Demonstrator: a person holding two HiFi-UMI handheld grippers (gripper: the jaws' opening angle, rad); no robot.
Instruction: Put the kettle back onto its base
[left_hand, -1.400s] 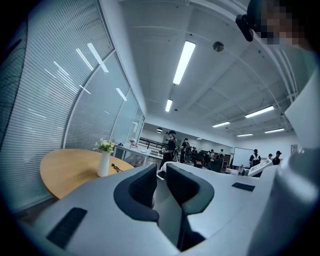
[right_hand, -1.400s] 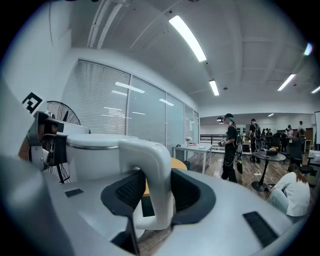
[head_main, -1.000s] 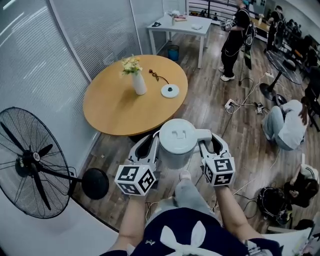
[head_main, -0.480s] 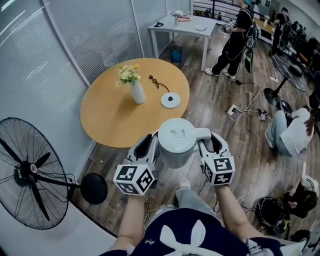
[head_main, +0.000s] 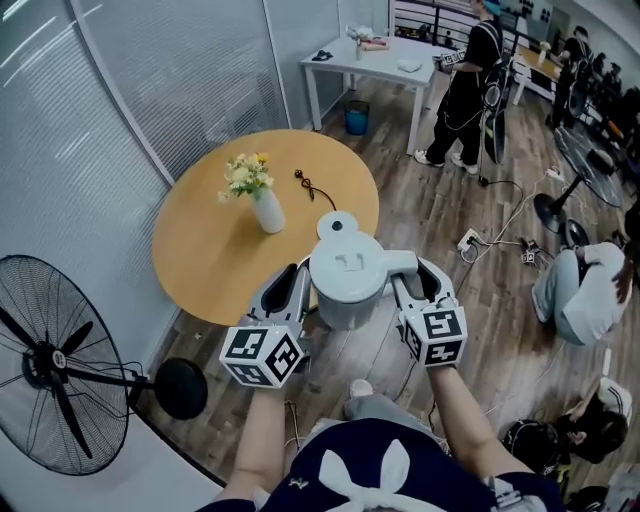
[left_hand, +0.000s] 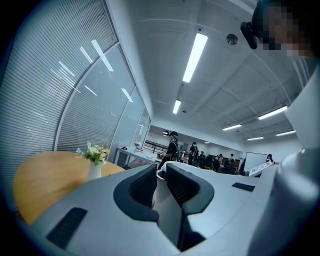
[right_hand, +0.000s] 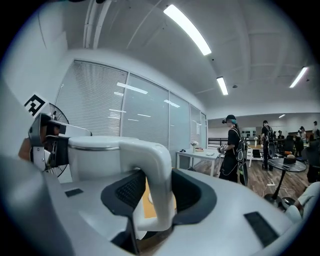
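The pale grey kettle (head_main: 345, 275) hangs in the air at the near edge of the round wooden table (head_main: 200, 250). My right gripper (head_main: 405, 275) is shut on its handle (right_hand: 157, 175), with the kettle body (right_hand: 95, 155) to the left of the jaws. My left gripper (head_main: 293, 290) lies along the kettle's left side; its jaws (left_hand: 160, 182) stand nearly together with nothing clearly between them. The white round kettle base (head_main: 333, 222) lies on the table just beyond the kettle, half hidden by the lid.
A white vase with flowers (head_main: 265, 210) and a small dark object (head_main: 310, 185) stand on the table. A black floor fan (head_main: 50, 370) is at the left. A white desk (head_main: 380, 50), a blue bin (head_main: 356, 117) and people (head_main: 470, 80) lie farther back and right.
Both grippers have carried the kettle forward to the table. The table and base have drawn closer in the head view, and the kettle now overlaps the base.
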